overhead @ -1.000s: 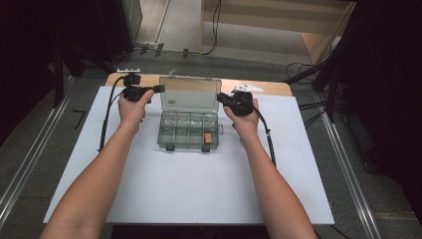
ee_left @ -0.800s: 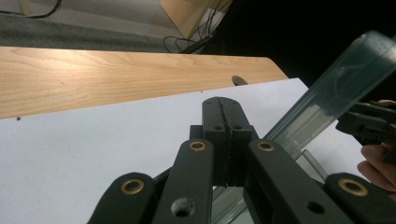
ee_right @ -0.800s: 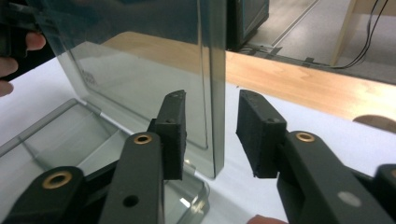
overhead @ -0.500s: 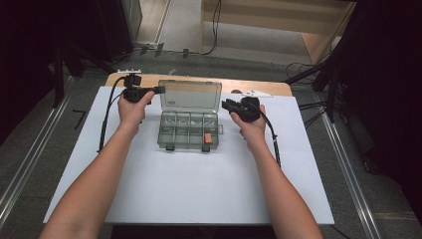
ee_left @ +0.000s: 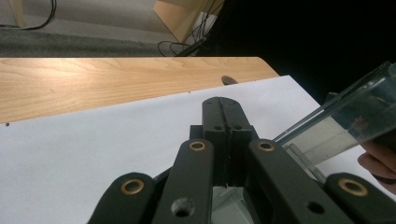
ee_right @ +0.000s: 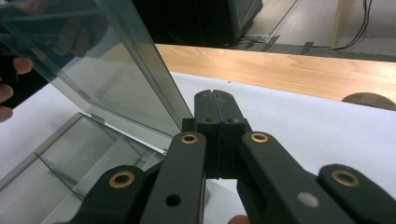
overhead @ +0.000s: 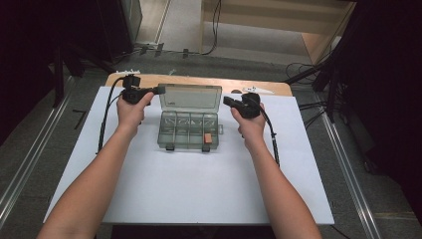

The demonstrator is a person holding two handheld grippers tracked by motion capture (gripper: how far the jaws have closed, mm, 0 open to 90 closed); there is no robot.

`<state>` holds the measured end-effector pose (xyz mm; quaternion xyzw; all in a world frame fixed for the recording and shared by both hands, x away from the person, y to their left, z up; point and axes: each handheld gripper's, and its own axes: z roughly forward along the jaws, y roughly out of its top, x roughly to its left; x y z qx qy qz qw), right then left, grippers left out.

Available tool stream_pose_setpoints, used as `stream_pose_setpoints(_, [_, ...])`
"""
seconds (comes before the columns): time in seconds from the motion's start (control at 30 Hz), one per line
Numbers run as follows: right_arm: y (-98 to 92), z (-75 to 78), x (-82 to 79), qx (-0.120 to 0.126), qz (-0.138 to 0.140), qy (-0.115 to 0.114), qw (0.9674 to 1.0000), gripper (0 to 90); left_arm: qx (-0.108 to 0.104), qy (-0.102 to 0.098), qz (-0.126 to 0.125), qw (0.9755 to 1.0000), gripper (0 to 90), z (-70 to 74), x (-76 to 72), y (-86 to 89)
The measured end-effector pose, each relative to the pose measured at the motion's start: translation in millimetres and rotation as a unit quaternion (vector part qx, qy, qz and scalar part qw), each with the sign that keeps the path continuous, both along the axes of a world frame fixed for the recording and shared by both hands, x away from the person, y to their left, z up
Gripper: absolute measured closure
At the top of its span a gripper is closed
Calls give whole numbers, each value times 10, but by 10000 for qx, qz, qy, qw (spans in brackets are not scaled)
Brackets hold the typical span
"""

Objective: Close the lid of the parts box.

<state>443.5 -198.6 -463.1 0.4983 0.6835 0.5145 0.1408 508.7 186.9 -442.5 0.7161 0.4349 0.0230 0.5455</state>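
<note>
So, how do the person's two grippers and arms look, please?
Both the left gripper and the right gripper are black, each with two flat black jaws on link bars with brass-coloured rivets. A black cable trails from the left one and another black cable from the right. The forearms are bare, with no sleeves or gloves.
</note>
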Motion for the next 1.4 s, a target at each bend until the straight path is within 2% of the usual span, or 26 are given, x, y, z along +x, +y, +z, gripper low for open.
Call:
stream_pose_setpoints(0.13, [19, 7, -19, -55, 41, 1, 10000, 881, -79, -50, -15, 10000, 900, 11, -45, 14])
stream_pose_setpoints(0.33, [49, 47, -60, -35, 139, -42, 9999, 881, -51, -111, -101, 9999, 900, 15, -133, 16])
stream_pose_setpoints(0.47, [50, 62, -102, 176, 199, 33, 9996, 881, -73, -154, -138, 9998, 900, 24, -204, 30])
stream_pose_setpoints(0.6, [63, 64, -171, 145, 278, 14, 9995, 881, -72, -182, -157, 9997, 900, 14, -273, 68])
stream_pose_setpoints(0.8, [40, 75, -250, 121, 311, -84, 9994, 882, -114, -213, -155, 9996, 900, 9, -369, 102])
stream_pose_setpoints(1.07, [77, 125, -404, -3, 402, -262, 9988, 881, -177, -365, -342, 9986, 900, 42, -540, 62])
stream_pose_setpoints(1.2, [80, 123, -478, 37, 460, -325, 9984, 881, -67, -446, -407, 9982, 900, 26, -627, 30])
stream_pose_setpoints(1.33, [96, 103, -571, 58, 508, -361, 9980, 881, -122, -477, -451, 9978, 900, 6, -715, 29])
stream_pose_setpoints(1.4, [118, 93, -625, -24, 546, -404, 9977, 881, -69, -535, -470, 9974, 900, 2, -771, 27])
